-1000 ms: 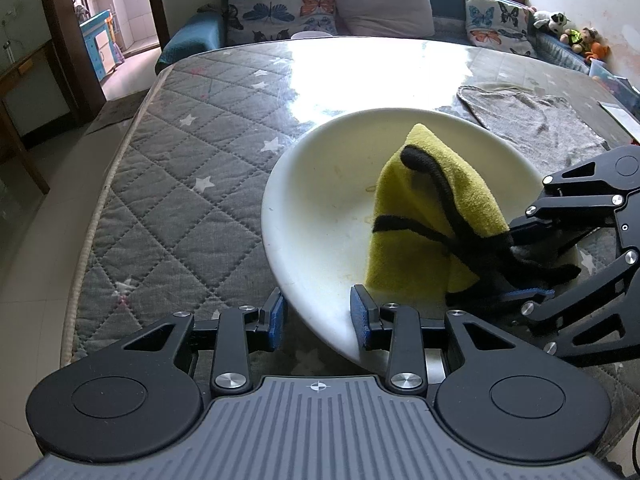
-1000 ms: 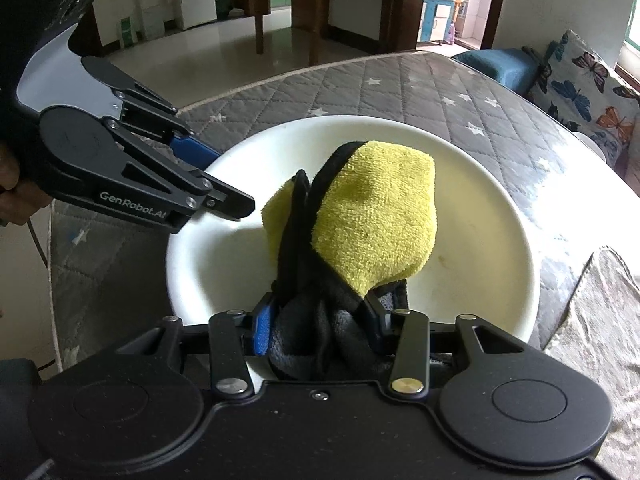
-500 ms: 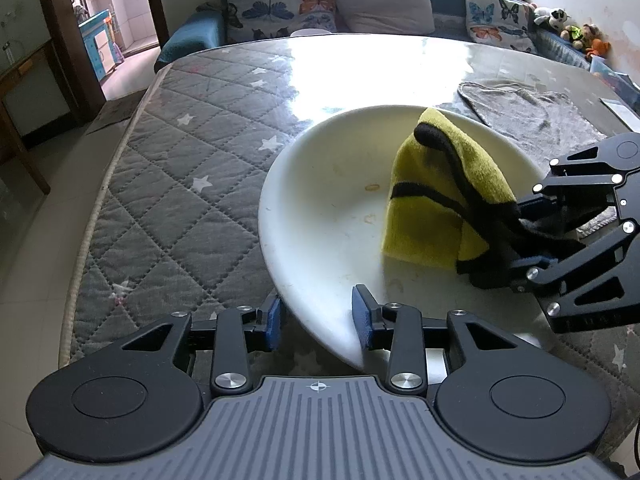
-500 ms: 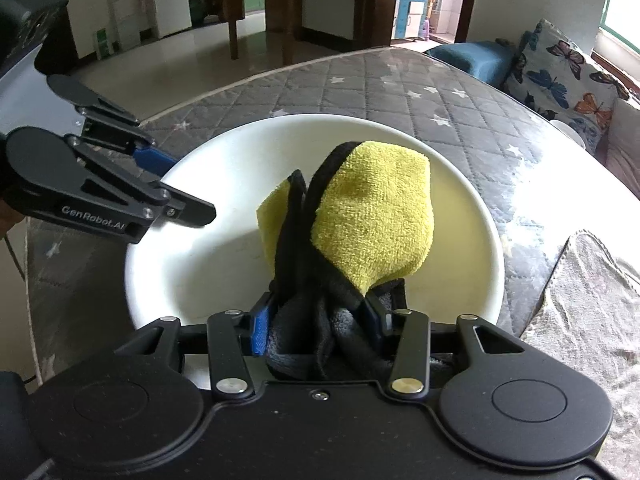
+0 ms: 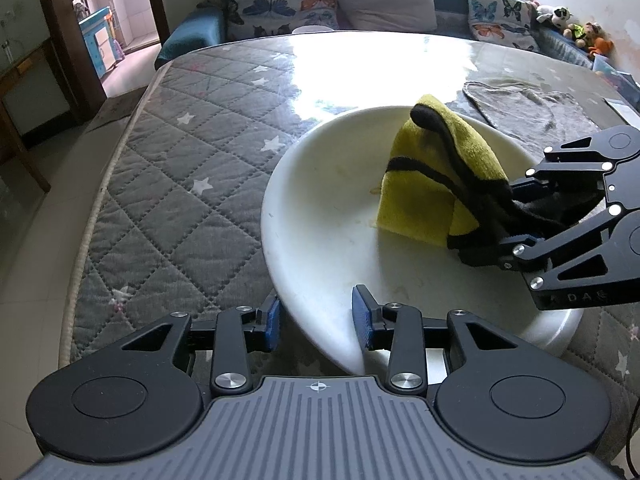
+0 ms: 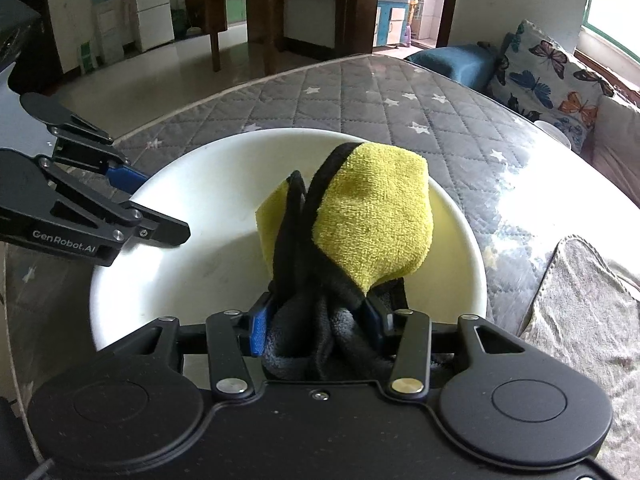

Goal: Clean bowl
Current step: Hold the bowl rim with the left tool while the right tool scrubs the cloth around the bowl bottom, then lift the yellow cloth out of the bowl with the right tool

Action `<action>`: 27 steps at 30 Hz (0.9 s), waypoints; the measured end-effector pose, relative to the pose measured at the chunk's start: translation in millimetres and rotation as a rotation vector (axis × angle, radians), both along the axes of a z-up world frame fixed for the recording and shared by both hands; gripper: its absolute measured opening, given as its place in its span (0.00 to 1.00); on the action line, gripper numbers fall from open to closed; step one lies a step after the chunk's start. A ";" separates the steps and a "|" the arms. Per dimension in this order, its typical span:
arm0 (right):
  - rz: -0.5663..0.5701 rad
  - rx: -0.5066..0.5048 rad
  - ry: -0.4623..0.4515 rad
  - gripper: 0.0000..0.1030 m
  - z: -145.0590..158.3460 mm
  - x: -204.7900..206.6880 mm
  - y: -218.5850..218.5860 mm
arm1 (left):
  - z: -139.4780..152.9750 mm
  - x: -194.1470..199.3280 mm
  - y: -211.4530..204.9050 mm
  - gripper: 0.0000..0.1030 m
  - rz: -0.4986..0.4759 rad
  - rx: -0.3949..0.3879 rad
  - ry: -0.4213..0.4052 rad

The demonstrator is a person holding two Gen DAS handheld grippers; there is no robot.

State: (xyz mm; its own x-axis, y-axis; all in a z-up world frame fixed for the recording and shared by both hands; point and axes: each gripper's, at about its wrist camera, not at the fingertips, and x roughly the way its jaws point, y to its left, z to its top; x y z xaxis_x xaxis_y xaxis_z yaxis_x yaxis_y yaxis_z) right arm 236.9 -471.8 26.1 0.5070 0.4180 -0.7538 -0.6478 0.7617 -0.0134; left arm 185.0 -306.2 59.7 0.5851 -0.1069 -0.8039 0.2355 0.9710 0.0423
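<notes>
A white bowl [image 5: 320, 216] sits on a bench covered in grey star-quilted padding [image 5: 180, 184], its near rim straddled by the left gripper [image 5: 316, 318], whose blue-padded jaws stand spread either side of the edge; whether the pads actually touch the rim cannot be told. The right gripper [image 6: 316, 320] has its jaws pinching the dark bunched end of a yellow-and-black cloth [image 6: 372, 220], the yellow face reaching forward from the jaws and resting against the bowl's inner floor. A few faint brownish marks [image 5: 374, 191] show on the white surface just ahead of the cloth's leading edge in the left wrist view. A grey rag [image 6: 580, 300] lies on the bench to the right of the right jaws, apart from the bowl.

The step in hand appears to be wiping the inside. Done well, it likely means keeping the yellow face flat against the glaze, sweeping across the marked patch and up the wall, while the left jaws steady the rim so the bowl does not slide or tip on the soft padding. A light grip on the rim should suffice.
</notes>
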 end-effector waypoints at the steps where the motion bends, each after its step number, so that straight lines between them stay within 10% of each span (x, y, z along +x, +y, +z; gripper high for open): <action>1: -0.003 0.003 0.000 0.47 -0.3 1.5 -0.2 | 0.3 1.6 -0.2 0.36 0.001 0.004 -0.001; 27: -0.077 0.042 -0.162 0.31 23.7 -17.4 -12.0 | 1.9 -1.9 1.0 0.33 0.080 -0.015 -0.005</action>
